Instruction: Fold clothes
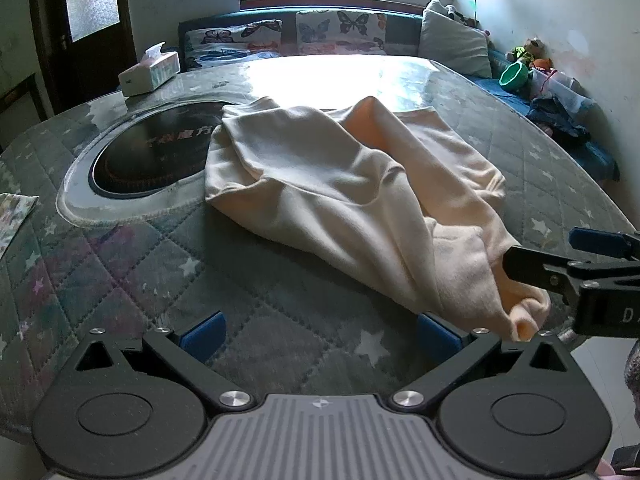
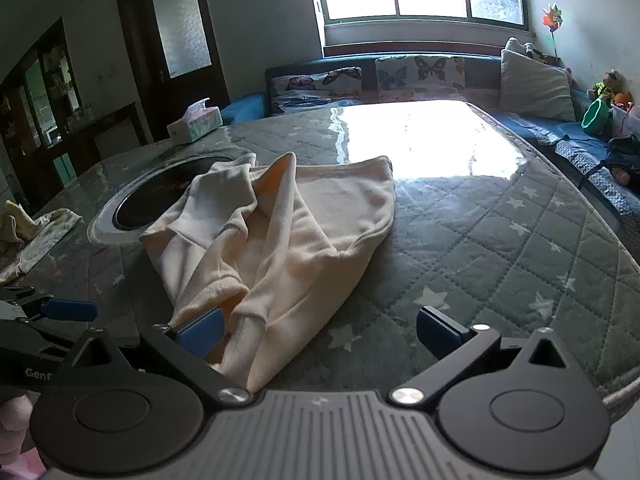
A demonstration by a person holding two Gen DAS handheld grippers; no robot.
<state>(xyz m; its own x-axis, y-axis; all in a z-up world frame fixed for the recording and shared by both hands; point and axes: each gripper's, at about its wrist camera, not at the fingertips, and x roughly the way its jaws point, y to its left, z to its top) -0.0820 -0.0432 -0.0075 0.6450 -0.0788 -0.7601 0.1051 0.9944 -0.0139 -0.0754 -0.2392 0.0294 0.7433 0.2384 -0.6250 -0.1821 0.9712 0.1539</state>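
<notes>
A cream garment [image 1: 340, 184] lies crumpled on the quilted star-pattern table [image 1: 200, 272], also in the right wrist view [image 2: 280, 232]. My left gripper [image 1: 320, 332] is open and empty, its right pad beside the garment's near end. My right gripper [image 2: 320, 332] is open, with the garment's near end lying between its fingers against the left pad [image 2: 200, 336]. The right gripper shows at the right edge of the left wrist view [image 1: 560, 260], by the garment's near end. The left gripper shows at the left edge of the right wrist view [image 2: 48, 312].
A dark round inset [image 1: 152, 156] sits in the table left of the garment. A tissue box [image 1: 150, 72] stands at the far left. A sofa with butterfly cushions [image 1: 340, 32] and a grey pillow [image 1: 456, 44] runs behind. Toys and a green bowl [image 1: 516, 74] lie at right.
</notes>
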